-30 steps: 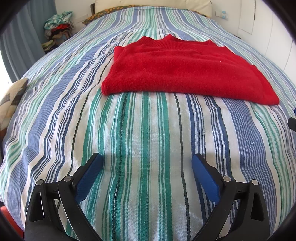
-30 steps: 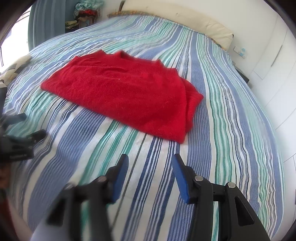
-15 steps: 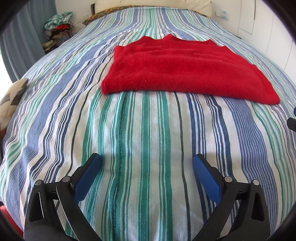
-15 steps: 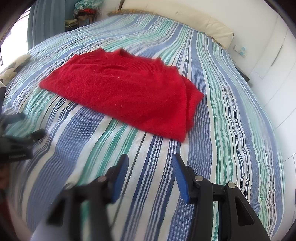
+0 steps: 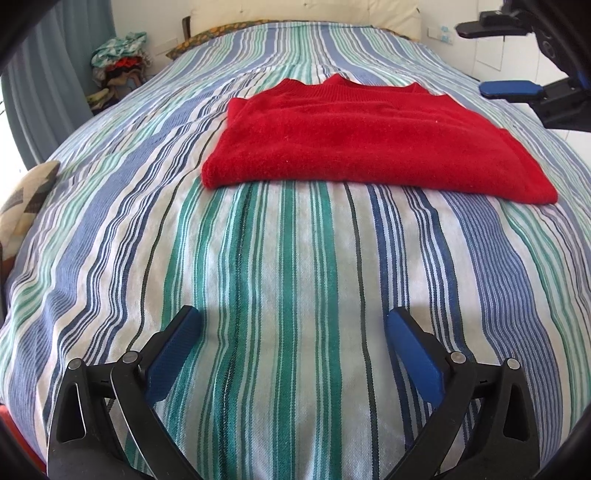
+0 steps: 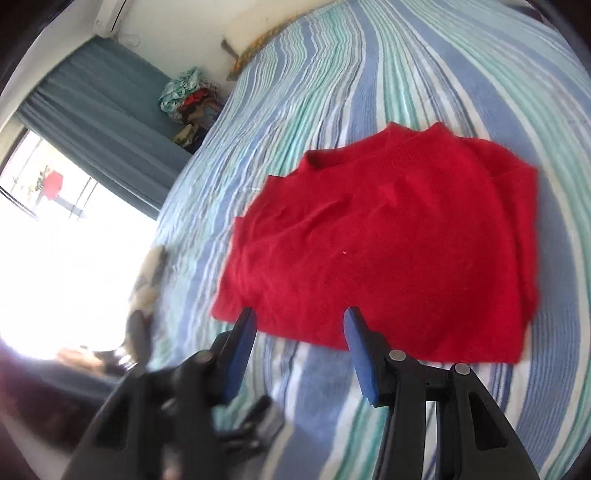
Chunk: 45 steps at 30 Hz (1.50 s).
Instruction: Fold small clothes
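Up close, the left gripper point(image 5: 291, 325) hangs over bare striped bedspread point(image 5: 280, 258), blue pads spread wide and gripping nothing. The right gripper point(image 6: 299, 325) is partway open too, nothing between its pads, tips just short of the near hem of the red sweater point(image 6: 388, 240). From the left wrist view, that right one pokes in at the top right corner, above the sweater's far right side. The sweater lies folded flat in the middle of the bed, neckline pointing toward the headboard. Further back there's a patterned pillow point(image 5: 218, 33), a messy pile of clothes point(image 5: 118, 59) in the corner and a grey-blue curtain point(image 6: 107, 110) by the bright window point(image 6: 55, 240).
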Tool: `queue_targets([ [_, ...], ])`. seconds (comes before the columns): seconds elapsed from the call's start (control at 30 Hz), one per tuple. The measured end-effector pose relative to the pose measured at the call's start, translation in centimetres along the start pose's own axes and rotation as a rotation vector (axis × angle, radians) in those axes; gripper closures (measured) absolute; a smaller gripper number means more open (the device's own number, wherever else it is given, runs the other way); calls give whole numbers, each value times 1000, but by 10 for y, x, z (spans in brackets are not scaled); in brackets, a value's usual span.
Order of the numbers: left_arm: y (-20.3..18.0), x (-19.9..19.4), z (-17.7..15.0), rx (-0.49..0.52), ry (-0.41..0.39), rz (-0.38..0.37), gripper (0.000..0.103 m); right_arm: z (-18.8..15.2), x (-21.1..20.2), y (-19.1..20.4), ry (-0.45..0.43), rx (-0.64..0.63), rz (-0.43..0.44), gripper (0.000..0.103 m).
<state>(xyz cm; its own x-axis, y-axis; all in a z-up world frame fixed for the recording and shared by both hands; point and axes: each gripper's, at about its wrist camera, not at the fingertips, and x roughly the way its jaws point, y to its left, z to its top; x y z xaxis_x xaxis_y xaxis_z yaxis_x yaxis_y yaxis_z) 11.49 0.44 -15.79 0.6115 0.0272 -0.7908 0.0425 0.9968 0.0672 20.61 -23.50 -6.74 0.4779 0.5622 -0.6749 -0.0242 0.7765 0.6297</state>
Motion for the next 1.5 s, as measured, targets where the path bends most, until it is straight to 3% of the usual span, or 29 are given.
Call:
queue_targets([
  [0.1,0,0,0,3,-4,-2,1,31,49,0,112,97,94,53],
  [0.2,1,1,0,2,-7,-9,1,54,106,-13,226,130,19,53],
  [0.33,0,3,-1,7,-11,-14,1,91,138,-42,156,158,-97,54],
  [0.47,-1,5,0,11,-13,-17,1,122,152,-57,79,205,-104,54],
  [0.6,-1,7,1,10,-12,-18,1,140,144,-42,-28,101,-159,53],
  [0.67,-1,7,1,10,-13,-16,1,140,130,-33,-60,75,-130,53],
  [0.8,-1,6,0,10,-20,-14,1,126,114,-17,-15,40,-41,48],
  [0.9,-2,5,-2,9,-32,-10,0,112,135,-21,90,48,-107,46],
  [0.97,-3,4,-3,9,-34,-8,1,108,147,-32,115,54,-196,50],
  [1.13,-3,3,-4,8,-29,-13,1,121,115,-28,-61,3,-288,47],
  [1.23,-3,3,-5,8,-29,-13,1,131,79,-27,-114,-13,-295,47],
  [1.3,-3,2,-4,7,-30,-13,0,132,52,-27,-134,-48,-347,46],
  [1.4,-2,3,-4,8,-32,-12,1,107,12,-30,-148,-104,-417,38],
  [1.5,-3,3,-4,9,-34,-9,0,56,-25,-44,-159,-129,-462,28],
])
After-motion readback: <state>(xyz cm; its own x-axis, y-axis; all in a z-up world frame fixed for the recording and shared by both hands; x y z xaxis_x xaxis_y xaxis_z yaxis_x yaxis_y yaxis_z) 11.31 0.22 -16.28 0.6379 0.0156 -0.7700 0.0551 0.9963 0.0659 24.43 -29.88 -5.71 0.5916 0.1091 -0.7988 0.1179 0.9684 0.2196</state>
